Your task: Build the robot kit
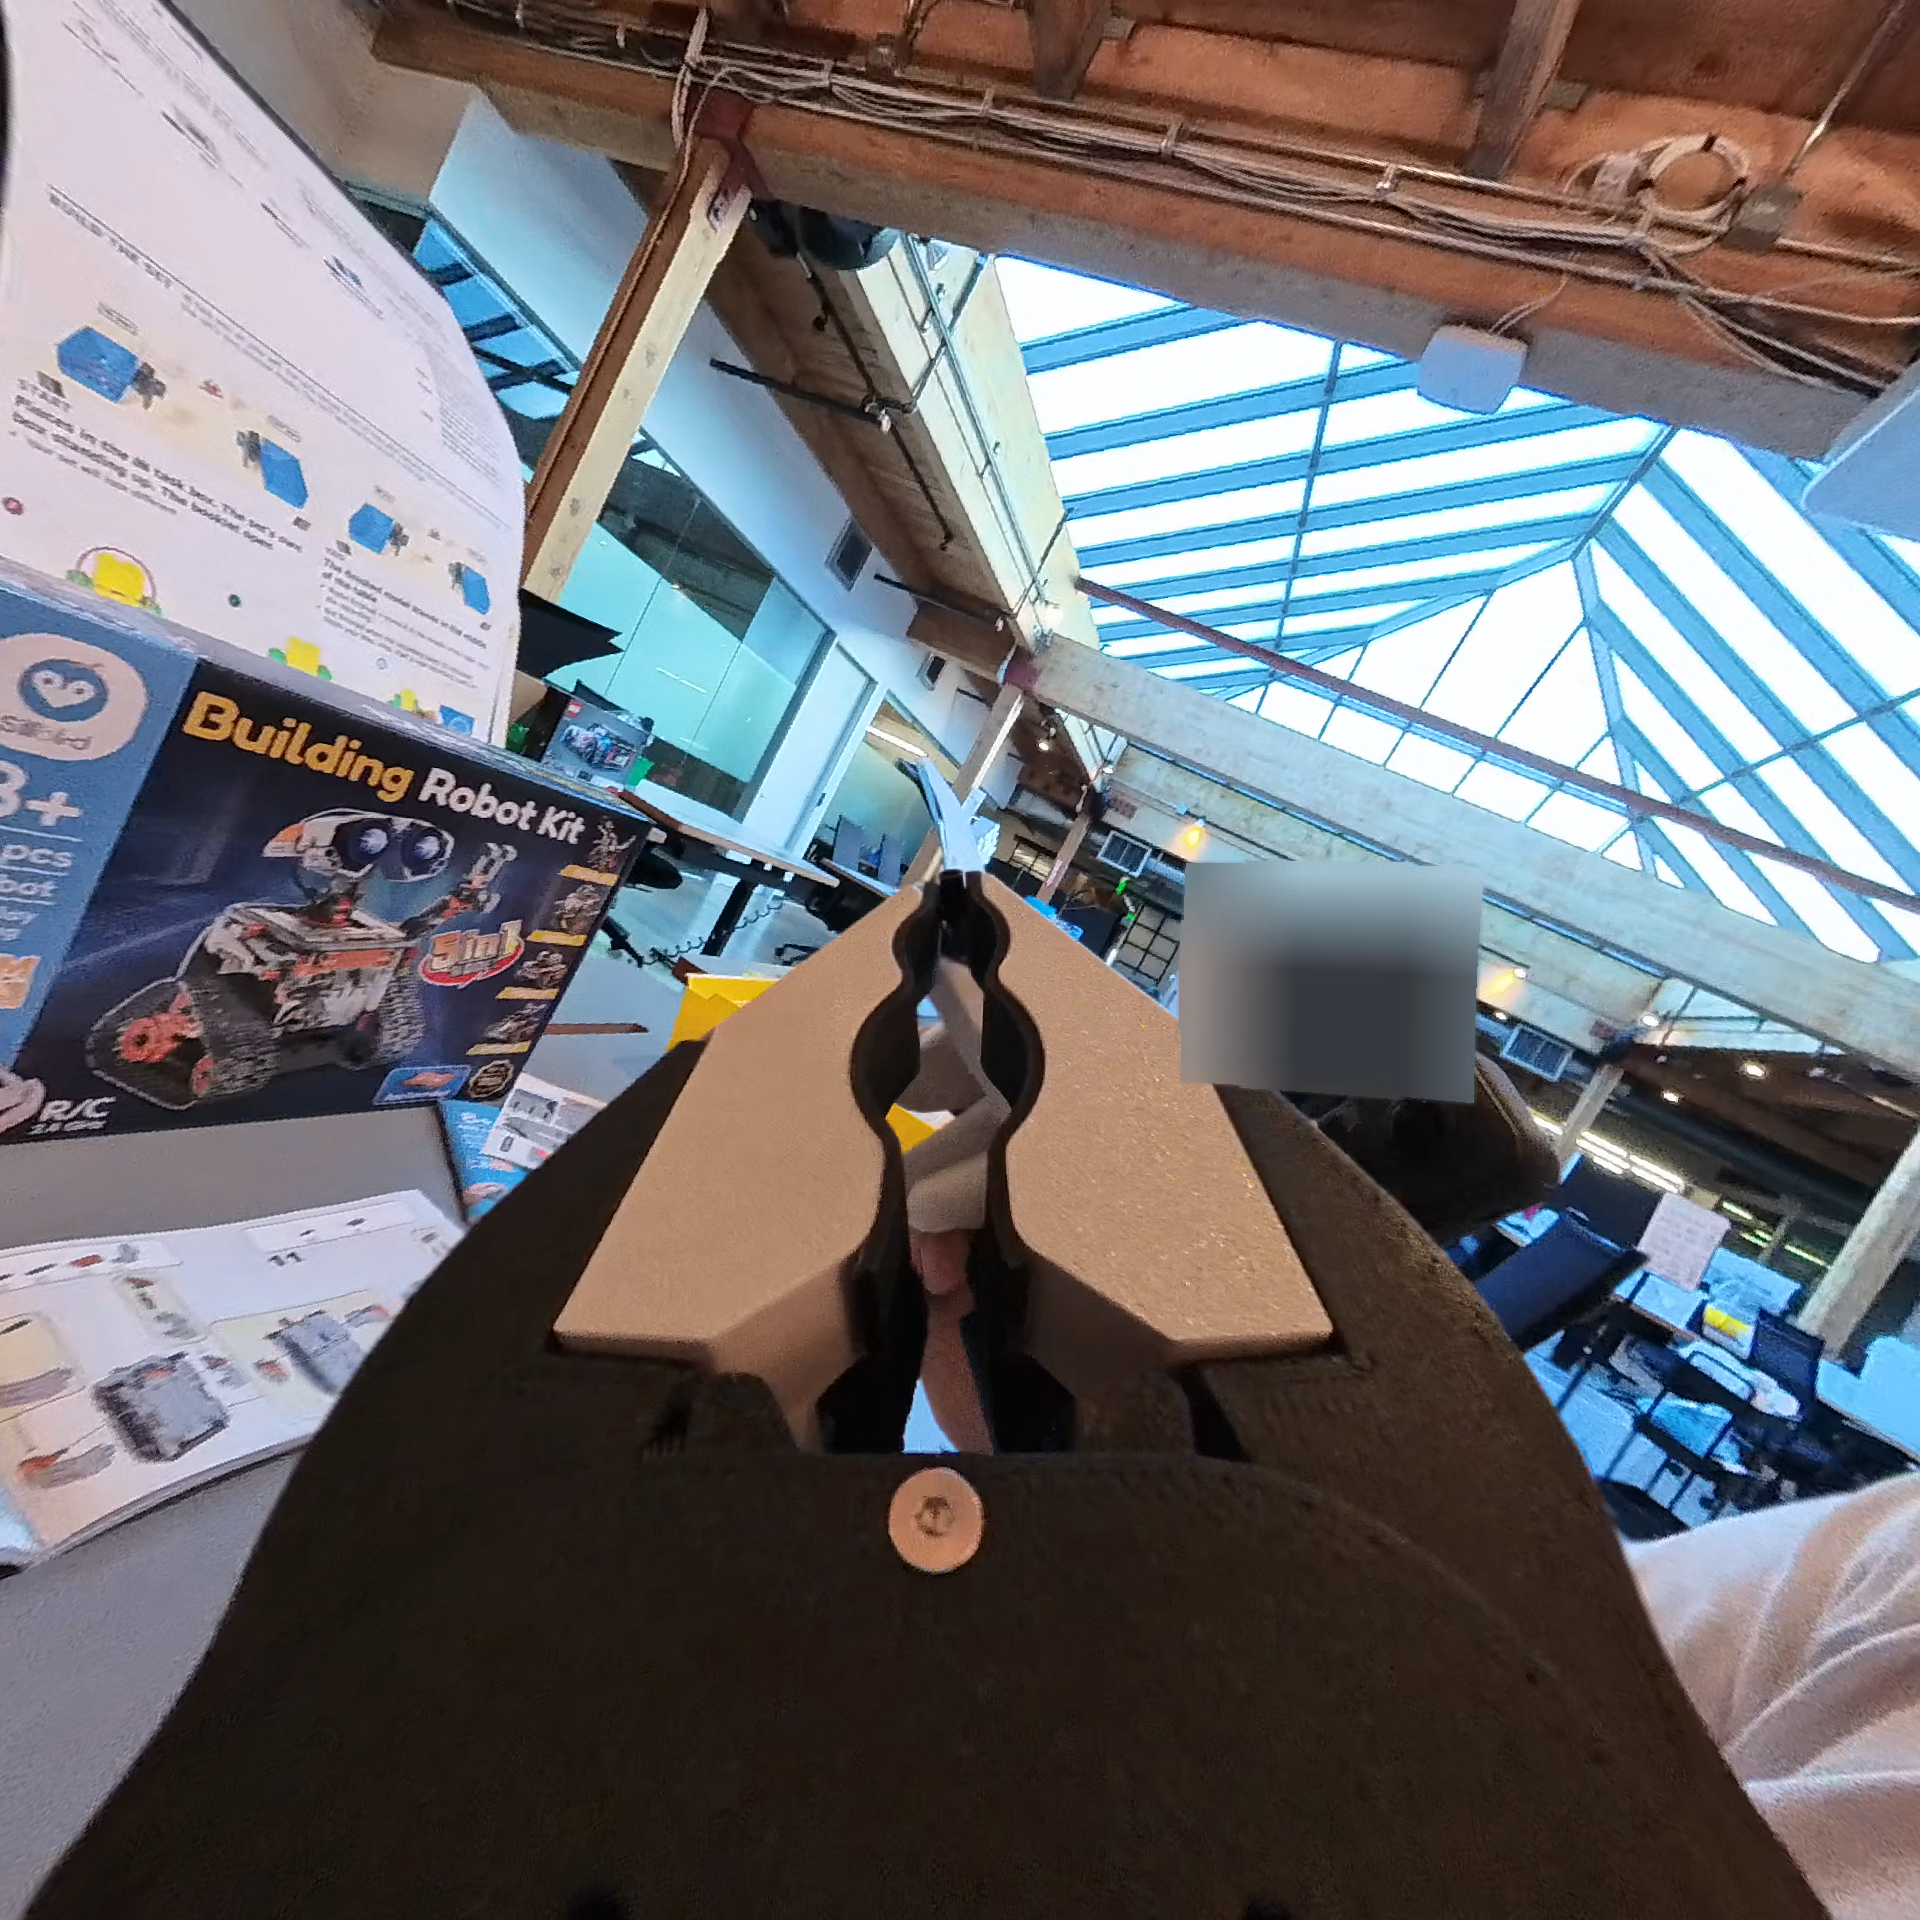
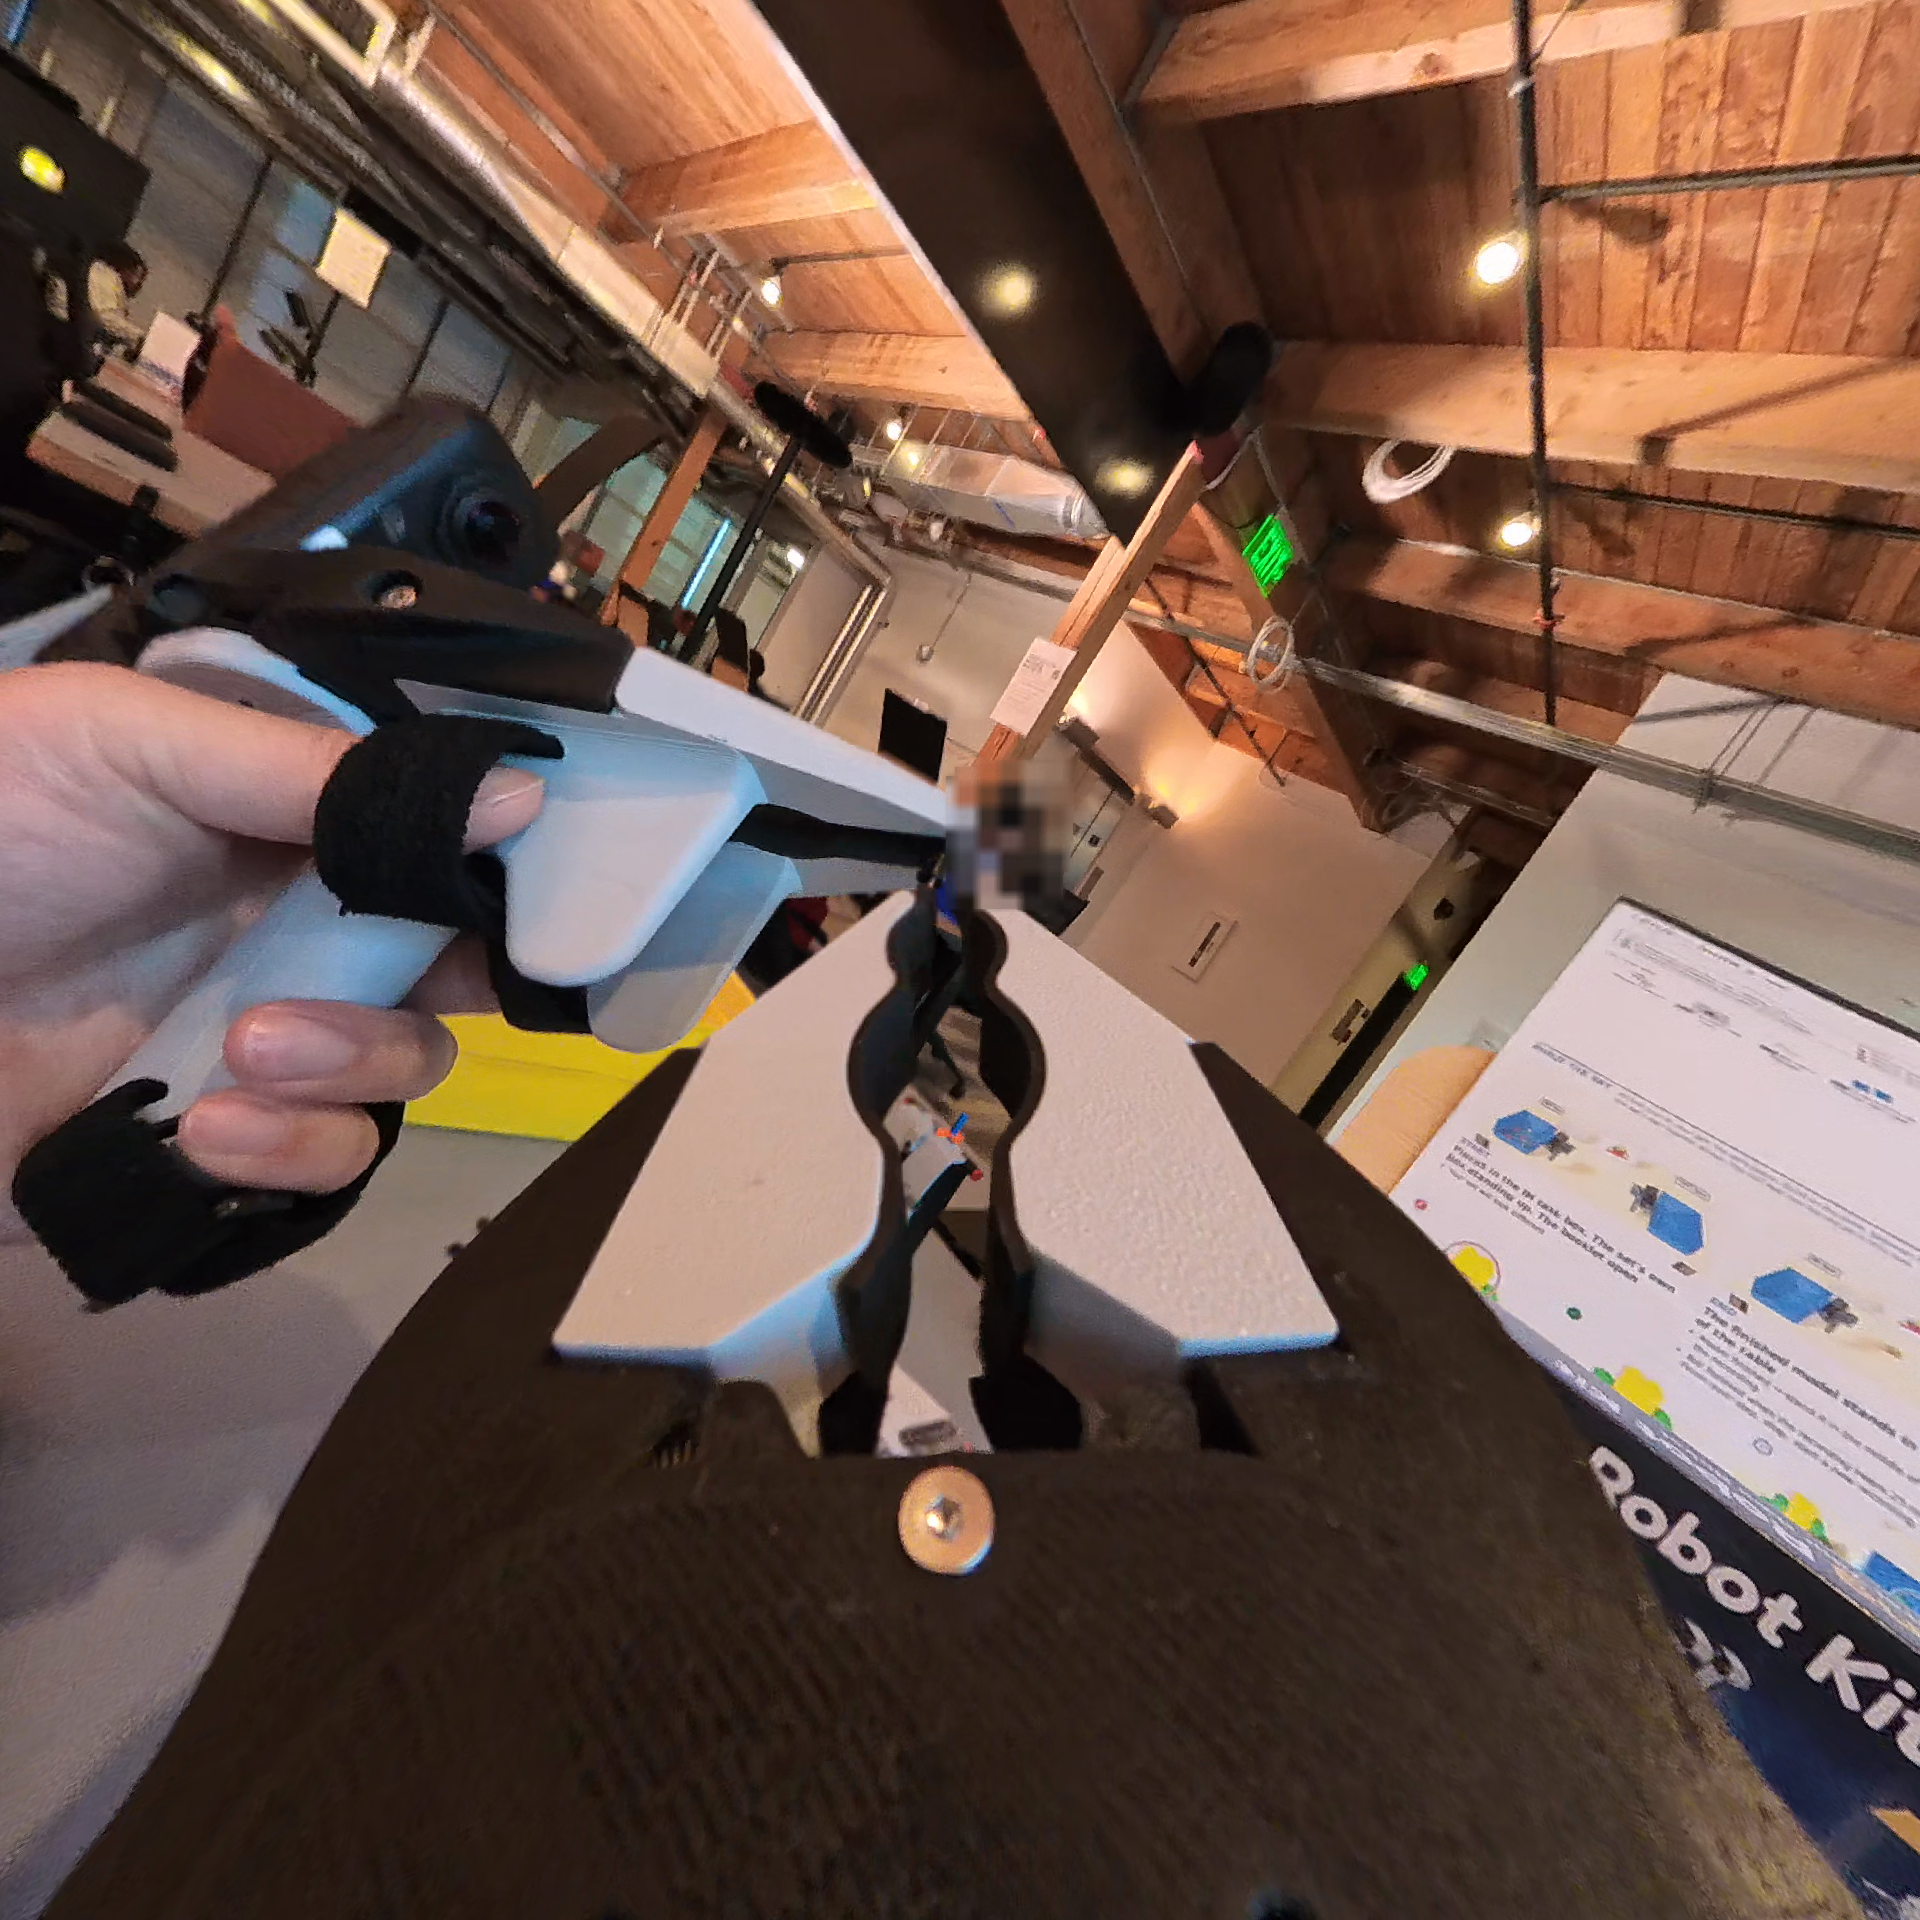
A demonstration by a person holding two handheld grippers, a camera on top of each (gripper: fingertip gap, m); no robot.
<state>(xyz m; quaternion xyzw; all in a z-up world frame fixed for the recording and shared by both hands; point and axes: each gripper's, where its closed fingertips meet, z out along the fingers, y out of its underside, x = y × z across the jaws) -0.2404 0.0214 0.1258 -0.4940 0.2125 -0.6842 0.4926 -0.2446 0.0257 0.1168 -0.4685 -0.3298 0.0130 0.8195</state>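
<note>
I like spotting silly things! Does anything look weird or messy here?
Nothing is spilled or broken. The odd bit: both grippers tilt up toward the ceiling, and the left gripper pinches a small pale piece in mid-air, close to the tips of the right gripper.

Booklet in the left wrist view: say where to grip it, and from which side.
Likely pinch the near edge of the booklet, coming low from the near side. It lies open and flat on the table, so only that thin edge offers purchase. The left gripper is shut on a small pale piece.
</note>
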